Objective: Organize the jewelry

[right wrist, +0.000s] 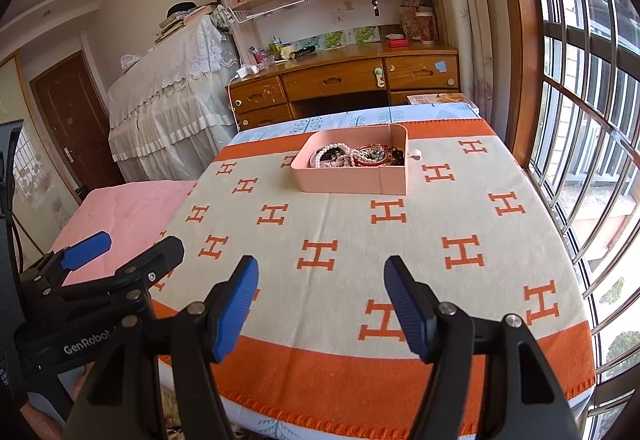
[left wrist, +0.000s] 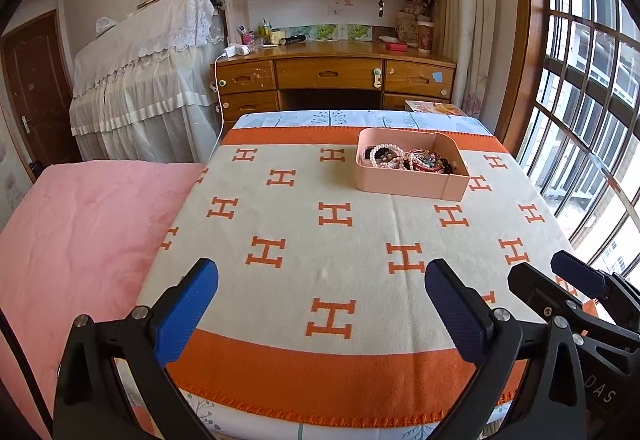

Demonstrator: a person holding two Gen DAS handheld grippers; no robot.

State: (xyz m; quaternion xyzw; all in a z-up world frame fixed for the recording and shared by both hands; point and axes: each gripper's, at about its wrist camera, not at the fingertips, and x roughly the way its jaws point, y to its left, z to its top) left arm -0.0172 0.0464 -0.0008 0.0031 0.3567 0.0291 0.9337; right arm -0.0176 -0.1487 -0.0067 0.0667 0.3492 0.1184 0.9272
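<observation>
At the far left lies a pink quilt point(left wrist: 80, 224), and beside it to the right the orange-and-cream blanket point(left wrist: 320, 240) covers the table, with nothing on its near half. The left gripper point(left wrist: 320, 304) hovers over the blanket's near edge, its blue pads spread wide and holding nothing; just to its right the right gripper point(right wrist: 318, 304) hangs level with it, likewise wide apart and empty, touching nothing. Farther right and toward the far edge sits the pink tray point(left wrist: 404, 181), and heaped in it is the jewelry point(left wrist: 408, 157): pearl strands at the left, red and dark beaded bracelets piled to the right. These pieces look light, limp and tangle-prone; beads are smooth and may slip between flat pads, and a strand pulled from the heap will likely drag its neighbours. The safest hold seems to be a pinch across one strand where it rises clear of the pile, such as the pearl loop at the tray's left end, with the jaws narrowed first. The tray itself looks stiff and light, likely to slide if nudged.
</observation>
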